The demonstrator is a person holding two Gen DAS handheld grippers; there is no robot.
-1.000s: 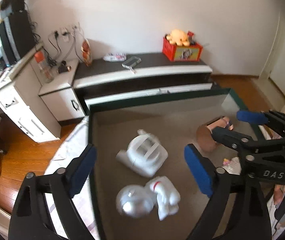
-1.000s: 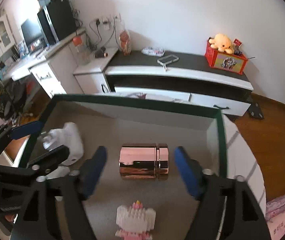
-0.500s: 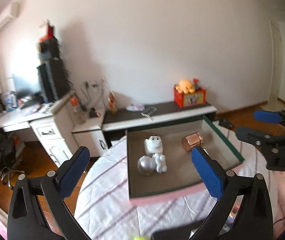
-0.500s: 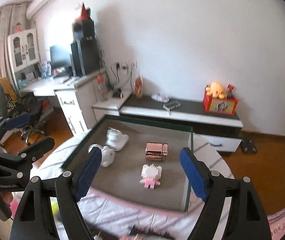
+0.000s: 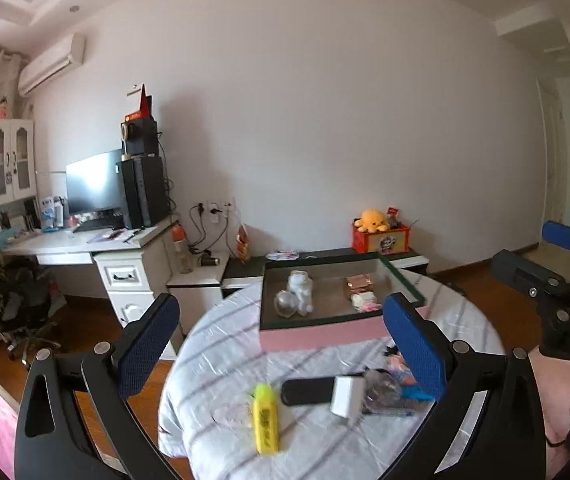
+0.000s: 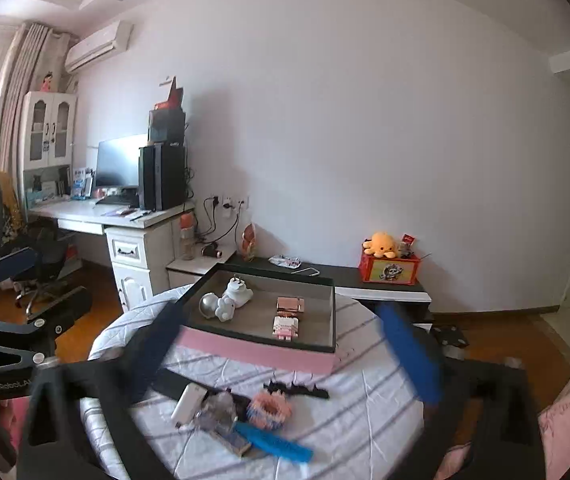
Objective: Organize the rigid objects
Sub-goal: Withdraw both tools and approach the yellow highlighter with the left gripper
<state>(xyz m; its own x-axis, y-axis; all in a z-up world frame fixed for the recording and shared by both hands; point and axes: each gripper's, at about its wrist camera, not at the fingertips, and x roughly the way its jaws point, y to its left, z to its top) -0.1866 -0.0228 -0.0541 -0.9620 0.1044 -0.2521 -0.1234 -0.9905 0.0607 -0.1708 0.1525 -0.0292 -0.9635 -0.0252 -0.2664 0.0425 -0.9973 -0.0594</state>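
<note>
Both grippers sit back from the box point(image 5: 325, 338), so the step in hand looks like choosing the next loose piece on the round table point(image 5: 213, 364).

The left gripper point(image 5: 281, 344) has its jaws spread wide with nothing between them. At 6 o'clock from the box, near this gripper, lie a yellow highlighter point(image 5: 266, 420) and a black-and-white bar point(image 5: 321, 393); I would come down over the highlighter's middle, jaws across its narrow width, clear of the bar.

The box already holds a silver ball point(image 6: 208, 304), white figures point(image 6: 234, 296), a rose-gold case point(image 6: 289, 305) and a pink block figure point(image 6: 285, 327).

The right gripper point(image 6: 285, 356) has just been opening its jaws, now wide and empty. The pink comb point(image 6: 269, 408), black clip point(image 6: 297, 390) and blue brush point(image 6: 273, 444) crowd together at 6 o'clock, so take the outermost one first.
</note>
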